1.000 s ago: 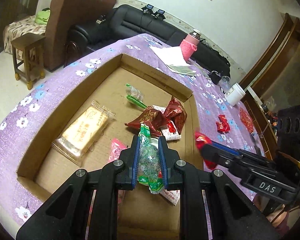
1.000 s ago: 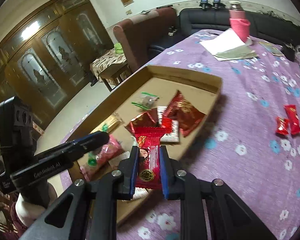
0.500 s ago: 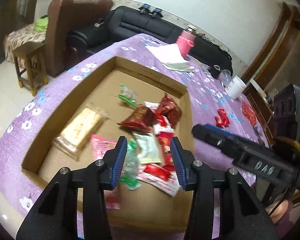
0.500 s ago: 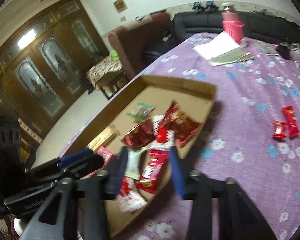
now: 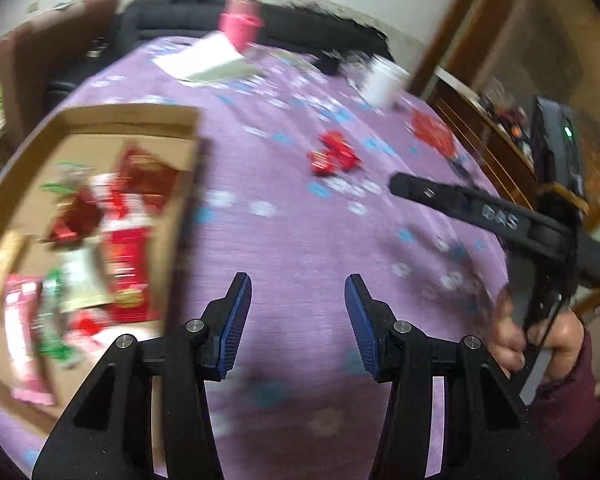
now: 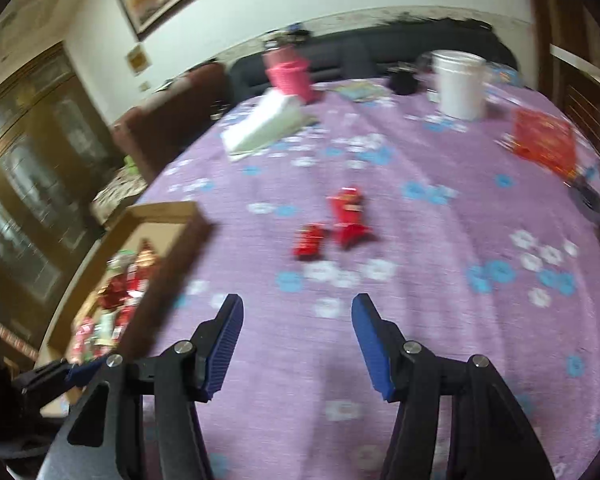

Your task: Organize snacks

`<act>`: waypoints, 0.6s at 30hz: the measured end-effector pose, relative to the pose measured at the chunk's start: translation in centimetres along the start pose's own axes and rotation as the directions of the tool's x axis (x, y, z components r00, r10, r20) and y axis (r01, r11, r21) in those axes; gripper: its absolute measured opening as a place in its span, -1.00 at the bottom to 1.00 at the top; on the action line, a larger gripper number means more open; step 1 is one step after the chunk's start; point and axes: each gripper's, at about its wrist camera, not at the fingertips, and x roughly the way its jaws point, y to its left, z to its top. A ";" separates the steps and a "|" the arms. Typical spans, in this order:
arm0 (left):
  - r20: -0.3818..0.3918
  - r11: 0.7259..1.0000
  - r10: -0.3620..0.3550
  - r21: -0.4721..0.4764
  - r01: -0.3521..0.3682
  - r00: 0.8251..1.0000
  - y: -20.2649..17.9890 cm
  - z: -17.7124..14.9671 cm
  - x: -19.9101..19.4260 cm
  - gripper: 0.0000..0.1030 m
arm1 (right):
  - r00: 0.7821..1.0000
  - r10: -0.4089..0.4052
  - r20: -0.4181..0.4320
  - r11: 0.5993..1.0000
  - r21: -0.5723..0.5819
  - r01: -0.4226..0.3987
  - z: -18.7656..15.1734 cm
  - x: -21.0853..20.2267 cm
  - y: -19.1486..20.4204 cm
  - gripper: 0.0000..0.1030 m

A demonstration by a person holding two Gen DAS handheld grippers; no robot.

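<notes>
A shallow cardboard box [image 5: 188, 168] lies on the purple flowered tablecloth at the left and holds several snack packets [image 5: 126, 264]; it also shows in the right wrist view [image 6: 168, 256]. Two small red packets [image 5: 334, 156] lie together on the cloth mid-table, also seen in the right wrist view [image 6: 338, 226]. A larger red packet [image 6: 544, 144] lies far right. My left gripper [image 5: 298, 314] is open and empty over bare cloth right of the box. My right gripper [image 6: 298, 334] is open and empty, short of the two red packets.
A white cup [image 6: 460, 84], a pink bottle [image 6: 290, 74] and white papers [image 6: 264, 130] stand at the far end of the table. A black sofa and a brown armchair lie beyond. The right gripper's body [image 5: 500, 216] crosses the left wrist view.
Both grippers let go of their packets into the box, opened wide, and swung right, away from the box toward the two red packets on the cloth.
</notes>
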 end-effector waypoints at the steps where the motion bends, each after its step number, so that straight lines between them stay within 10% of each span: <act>1: -0.011 1.000 -0.002 0.017 0.002 1.000 -0.9 0.2 0.6 -0.06 | 1.000 -0.013 0.001 1.000 0.013 0.013 0.0 0.0 -0.8 0.16; 7: -0.041 0.994 0.027 0.110 -0.022 0.999 -4.8 1.3 4.5 -0.06 | 0.997 -0.077 0.001 0.996 0.055 0.076 -0.3 0.2 -4.0 0.17; 18: -0.034 0.991 0.117 0.064 -0.115 0.993 -3.0 2.3 8.6 -0.06 | 0.963 -0.259 -0.081 0.965 0.019 0.261 -0.8 2.8 -6.6 0.86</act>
